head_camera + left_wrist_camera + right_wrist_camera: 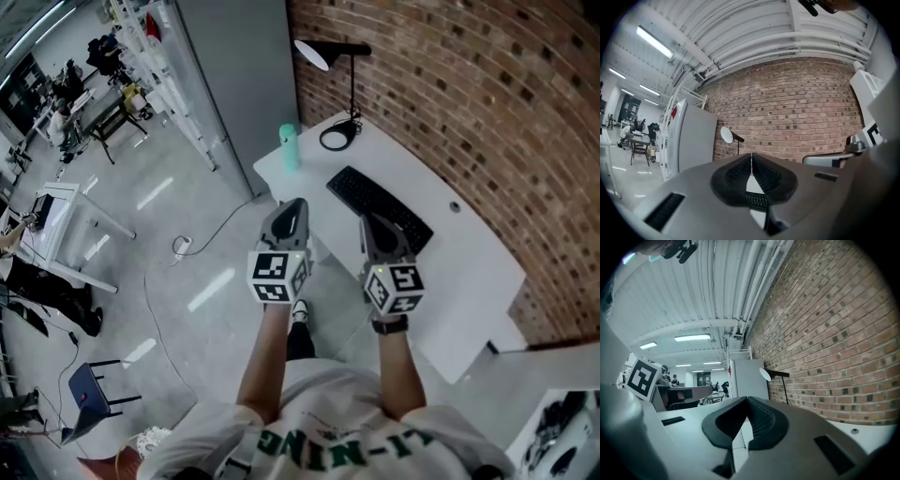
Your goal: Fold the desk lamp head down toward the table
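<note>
**Both grippers clenched and empty, lamp standing apart**

The desk lamp (352, 86) stands at the far end of the white counter (469, 272), against the brick wall (469, 84), with its head up on the stem. It is well apart from both grippers. The left gripper (292, 202) and right gripper (367, 221) sit side by side — jaws pressed together, nothing between them. A black keyboard (380, 208) lies just past them.

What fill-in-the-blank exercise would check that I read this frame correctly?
The desk lamp stands at the table's far end, near a ____ wall.
The keyboard on the table is ____ in colour.
The left gripper and the right gripper both have jaws that are ____, holding nothing.
Missing words: brick; black; shut.
</note>
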Demonstrator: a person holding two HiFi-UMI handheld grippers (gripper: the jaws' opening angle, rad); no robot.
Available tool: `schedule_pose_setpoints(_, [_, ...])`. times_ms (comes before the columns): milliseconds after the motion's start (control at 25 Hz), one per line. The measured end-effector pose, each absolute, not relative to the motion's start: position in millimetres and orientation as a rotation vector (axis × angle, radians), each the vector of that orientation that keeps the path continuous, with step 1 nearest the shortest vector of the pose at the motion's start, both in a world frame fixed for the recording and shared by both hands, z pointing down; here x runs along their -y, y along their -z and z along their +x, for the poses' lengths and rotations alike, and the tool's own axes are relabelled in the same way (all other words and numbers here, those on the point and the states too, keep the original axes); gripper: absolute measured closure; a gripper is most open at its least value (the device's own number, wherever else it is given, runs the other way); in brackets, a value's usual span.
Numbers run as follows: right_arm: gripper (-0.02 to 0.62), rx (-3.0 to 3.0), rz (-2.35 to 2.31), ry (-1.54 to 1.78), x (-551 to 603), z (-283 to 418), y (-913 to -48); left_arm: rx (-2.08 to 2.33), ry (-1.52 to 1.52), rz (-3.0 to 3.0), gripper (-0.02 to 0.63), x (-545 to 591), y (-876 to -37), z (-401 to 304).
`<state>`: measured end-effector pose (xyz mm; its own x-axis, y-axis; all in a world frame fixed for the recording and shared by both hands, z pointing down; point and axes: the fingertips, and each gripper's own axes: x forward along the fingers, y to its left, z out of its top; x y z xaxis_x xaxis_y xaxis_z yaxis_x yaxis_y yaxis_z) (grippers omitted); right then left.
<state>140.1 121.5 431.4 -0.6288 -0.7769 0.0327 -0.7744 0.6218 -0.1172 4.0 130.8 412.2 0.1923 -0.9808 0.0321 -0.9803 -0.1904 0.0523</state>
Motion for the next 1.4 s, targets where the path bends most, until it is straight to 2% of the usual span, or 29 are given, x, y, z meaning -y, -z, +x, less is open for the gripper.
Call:
schedule_pose_setpoints(320, [0.591,-2.776,-1.427,0.118,-16.2,71.9,-395.7,1.895,0.072,2.471,0.597,-21.6,-365.4,-60.8])
schedule_pose_setpoints(720, [0.591,-2.780,-1.559,0.129,58.6,3.5,-412.3,1.747,0.051,2.474,0.598,55.0,-386.3,-129.3])
schedule_pose_setpoints(1400, [0.591,-2.776,-1.566,0.216,126.7,-19.9,-436.0,1.652,0.081,2.473,0.597,127.4,-412.1,-141.9])
